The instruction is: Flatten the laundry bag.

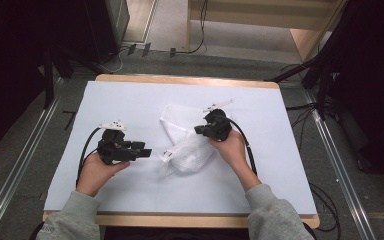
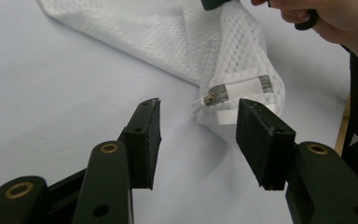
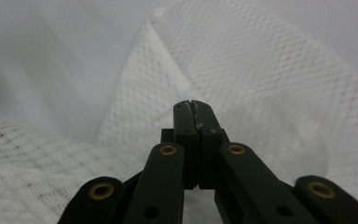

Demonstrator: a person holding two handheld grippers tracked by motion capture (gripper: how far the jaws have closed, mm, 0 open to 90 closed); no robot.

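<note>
Left gripper (image 2: pixel 198 140) gapes beside mesh bag (image 1: pixel 190 150); right gripper (image 3: pixel 196 109) pinched together over it.

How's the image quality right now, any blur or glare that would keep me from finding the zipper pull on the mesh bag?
Left gripper view: the zipper pull is fairly sharp, evenly lit, no glare; the left gripper shows slightly soft in the foreground. Right gripper view: the mesh bag blurs toward the top and left edges; the right gripper is crisp. High view: the white table cover is bright, the surroundings dark.
</note>
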